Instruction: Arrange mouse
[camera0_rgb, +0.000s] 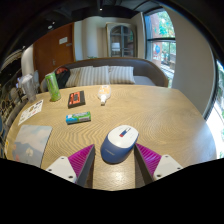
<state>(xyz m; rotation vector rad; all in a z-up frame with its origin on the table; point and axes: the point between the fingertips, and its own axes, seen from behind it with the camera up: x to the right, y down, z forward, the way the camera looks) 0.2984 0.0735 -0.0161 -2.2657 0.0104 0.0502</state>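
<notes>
Left of frame: laptop (30, 143) at table (150, 110) edge, green cup (52, 85) above it. Upper centre: black case (77, 98), teal box (78, 117). Lower centre: mouse (119, 143) on table between the fingers of the gripper (112, 158); jaws apart, gaps both sides, probably lined up to grasp.

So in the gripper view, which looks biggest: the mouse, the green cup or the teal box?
1. Mouse, between the open fingers of the gripper; it lies nearest the camera, which inflates it.
2 and 3. Green cup and teal box look about alike, both farther off on the table, so I won't rank them.
</notes>
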